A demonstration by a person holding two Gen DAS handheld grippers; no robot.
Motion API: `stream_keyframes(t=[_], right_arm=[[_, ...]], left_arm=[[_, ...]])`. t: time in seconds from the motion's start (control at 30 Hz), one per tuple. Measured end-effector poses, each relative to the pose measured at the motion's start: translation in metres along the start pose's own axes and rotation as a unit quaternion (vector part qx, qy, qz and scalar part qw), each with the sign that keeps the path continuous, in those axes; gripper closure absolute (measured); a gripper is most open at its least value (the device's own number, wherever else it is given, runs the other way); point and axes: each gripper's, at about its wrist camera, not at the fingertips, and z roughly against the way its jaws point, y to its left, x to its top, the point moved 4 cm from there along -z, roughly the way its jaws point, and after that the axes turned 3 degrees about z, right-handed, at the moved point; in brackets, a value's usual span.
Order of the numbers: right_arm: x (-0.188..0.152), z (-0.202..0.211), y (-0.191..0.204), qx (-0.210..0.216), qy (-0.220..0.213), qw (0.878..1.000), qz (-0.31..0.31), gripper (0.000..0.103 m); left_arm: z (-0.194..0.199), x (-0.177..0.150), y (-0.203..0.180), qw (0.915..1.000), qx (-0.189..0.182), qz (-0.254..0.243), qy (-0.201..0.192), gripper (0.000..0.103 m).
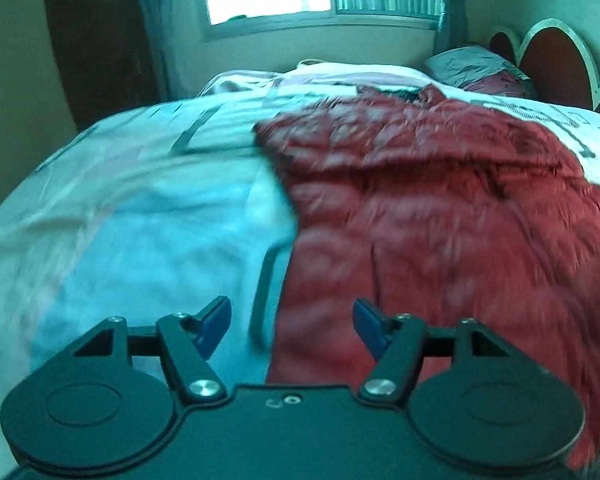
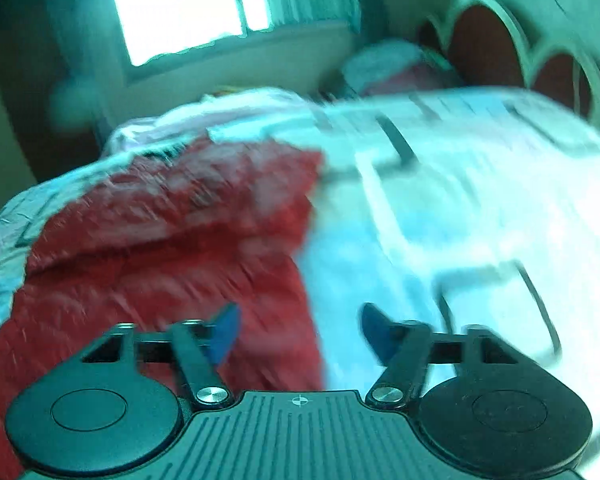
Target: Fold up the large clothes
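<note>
Both grippers spread wide, holding nothing. Crumpled red quilted garment [image 1: 440, 208] lies on the white patterned bedspread [image 1: 148, 216], long axis toward the window. Left gripper [image 1: 292, 320] straddles its left edge, right gripper [image 2: 300, 332] its right edge; neither is clearly nearer.

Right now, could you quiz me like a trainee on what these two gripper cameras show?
1. True or false: the left gripper is clamped on the red garment.
2. What does the red garment lie on? A) a bed sheet B) a wooden table C) the floor
3. Fill in: in the right wrist view, the right gripper has its jaws ____ with nothing between them.

Key:
1. False; its jaws stand apart and hold nothing.
2. A; the garment is spread over the pale patterned bed sheet, with a pillow beyond by the headboard.
3. open
</note>
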Motion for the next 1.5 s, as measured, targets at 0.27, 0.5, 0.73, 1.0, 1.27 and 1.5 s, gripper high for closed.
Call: stream_keyframes(t=[0.27,0.5,0.73,1.0,1.27,1.5], right_arm=[[-0.066,0.028,-0.041,0.049,0.054,0.995,-0.061,0.044],[-0.082,0.035,-0.057,0.17,0.078,0.97,-0.157,0.044],[-0.078,0.028,-0.052,0.207,0.09,0.963,-0.146,0.096],[-0.072,0.034,-0.052,0.197,0.068,0.966,-0.152,0.099],[-0.008,0.068,-0.038,0.216,-0.021,0.968,-0.126,0.099],[0.111,0.032,-0.011,0.223,-0.077,0.963,-0.127,0.099]], left_arm=[[0.028,-0.051,0.029,0.9907,-0.072,0.109,0.038,0.041],[0.029,-0.064,0.042,0.9365,-0.247,0.237,0.078,0.059],[0.023,-0.067,0.041,0.9263,-0.255,0.273,0.049,0.095],[0.021,-0.071,0.037,0.9421,-0.213,0.255,0.045,0.096],[0.049,-0.014,0.044,0.9325,-0.232,0.274,-0.038,0.096],[0.012,0.105,0.041,0.9294,-0.236,0.265,-0.1,0.096]])
